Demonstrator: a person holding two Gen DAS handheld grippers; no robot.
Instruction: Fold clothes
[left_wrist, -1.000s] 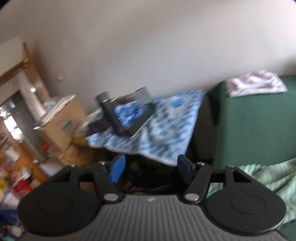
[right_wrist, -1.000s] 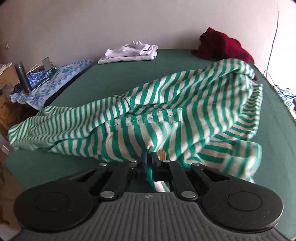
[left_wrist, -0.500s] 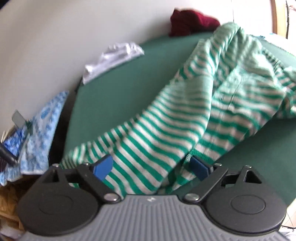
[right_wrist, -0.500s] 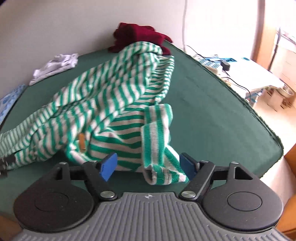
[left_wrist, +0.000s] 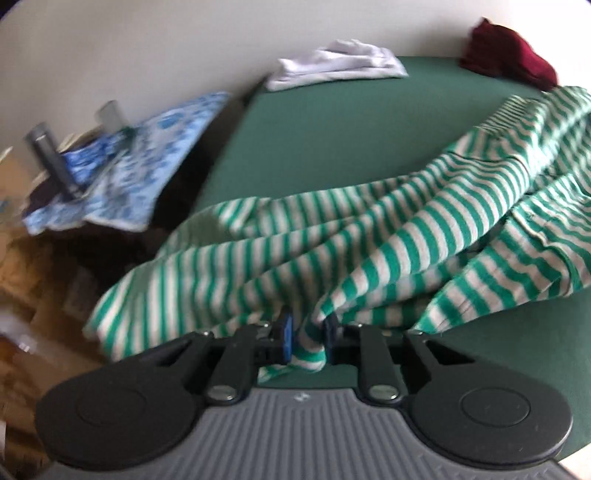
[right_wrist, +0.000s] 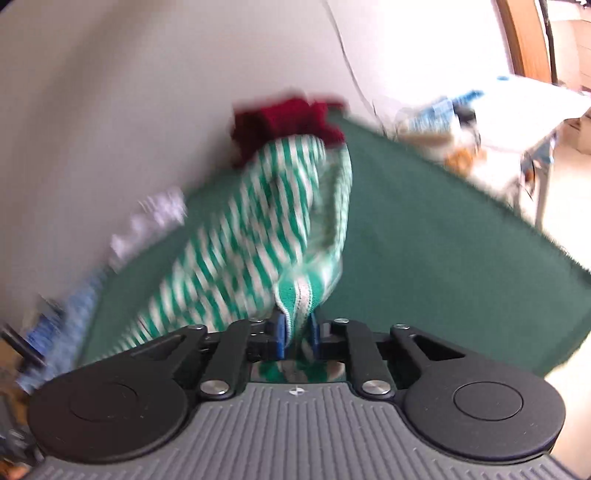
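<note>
Currently, your holdings at this moment:

Left hand-held gripper (left_wrist: 308, 339): your blue-padded fingers are pinched onto a bunched edge of the green-and-white striped knit garment (left_wrist: 369, 236), near the front edge of the surface.

Right hand-held gripper (right_wrist: 297, 334): your fingers are pressed together on a hemmed edge of the same striped garment (right_wrist: 258, 229); cloth fills the gap between the pads.

Striped garment, position: draped in loose folds across the dark green cloth-covered desk (left_wrist: 332, 140), running from your left gripper away toward the far right; one end hangs over the desk's left edge.

Dark red crumpled garment (left_wrist: 508, 51): at the far right of the desk, against the wall, just behind the striped garment's far end.

White folded garment (left_wrist: 340, 62): at the far edge of the desk, well apart from the striped one.

Blue-and-white patterned cloth (left_wrist: 147, 147): covers a lower surface left of the desk, with a dark upright cylinder (left_wrist: 51, 158) on it.

Right wrist view: heavily blurred; detail beyond the garment is hard to tell.
</note>
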